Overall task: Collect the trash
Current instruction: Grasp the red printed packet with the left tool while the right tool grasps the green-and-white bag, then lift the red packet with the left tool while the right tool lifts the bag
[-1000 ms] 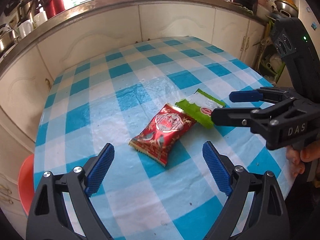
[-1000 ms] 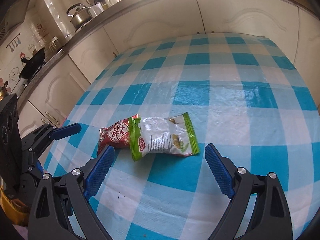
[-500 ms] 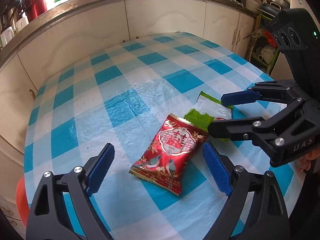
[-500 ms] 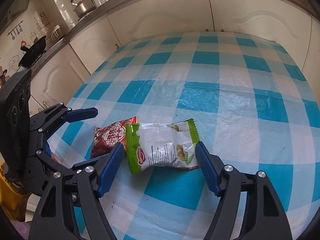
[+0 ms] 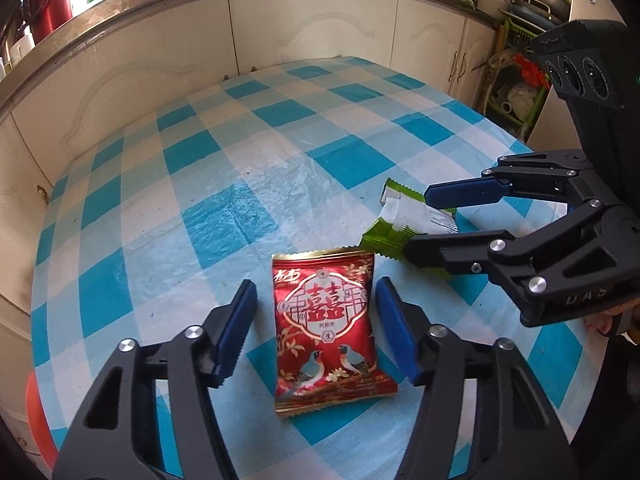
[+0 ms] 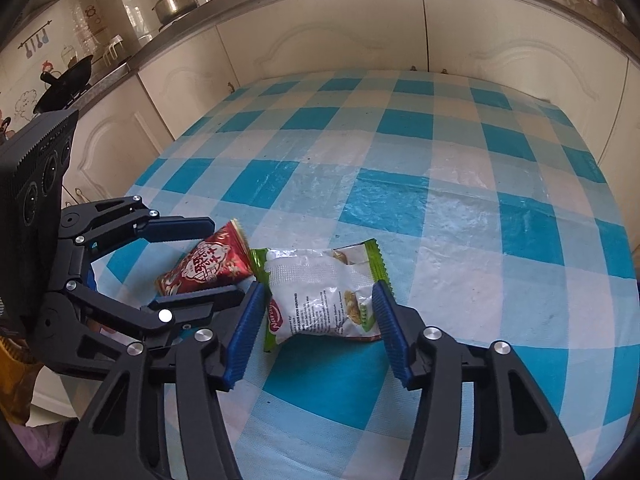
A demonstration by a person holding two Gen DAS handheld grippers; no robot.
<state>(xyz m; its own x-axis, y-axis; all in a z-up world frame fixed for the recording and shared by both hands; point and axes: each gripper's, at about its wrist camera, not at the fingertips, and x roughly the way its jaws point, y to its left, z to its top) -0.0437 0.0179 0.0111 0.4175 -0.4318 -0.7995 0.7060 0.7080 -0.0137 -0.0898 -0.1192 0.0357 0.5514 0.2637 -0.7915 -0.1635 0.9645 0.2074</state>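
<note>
A red snack packet (image 5: 324,320) lies on the blue-and-white checked tablecloth (image 5: 248,208), lined up between the blue pads of my left gripper (image 5: 316,330). Its jaws are closing. The right pad (image 5: 394,332) meets the packet's edge, and a thin strip of cloth shows at the left pad. A green-and-white packet (image 6: 320,296) sits beside it, buckled between the pads of my right gripper (image 6: 318,328), whose jaws are also closing and press on both its sides. Each view shows the other gripper too: the right gripper (image 5: 418,224) around the green packet (image 5: 404,216), the left gripper (image 6: 224,258) around the red packet (image 6: 204,264).
Cream cabinets (image 5: 312,36) wrap round the table's far side under a counter with pots and a kettle (image 6: 172,0). A dish rack (image 5: 516,92) stands far right and something orange-red (image 5: 36,420) sits below the table's left edge. A person's fingers (image 5: 612,312) hold the right gripper.
Both grippers have narrowed around their packets. The red packet turned from slanted to straight between the left pads. The green packet went from flat to buckled.
</note>
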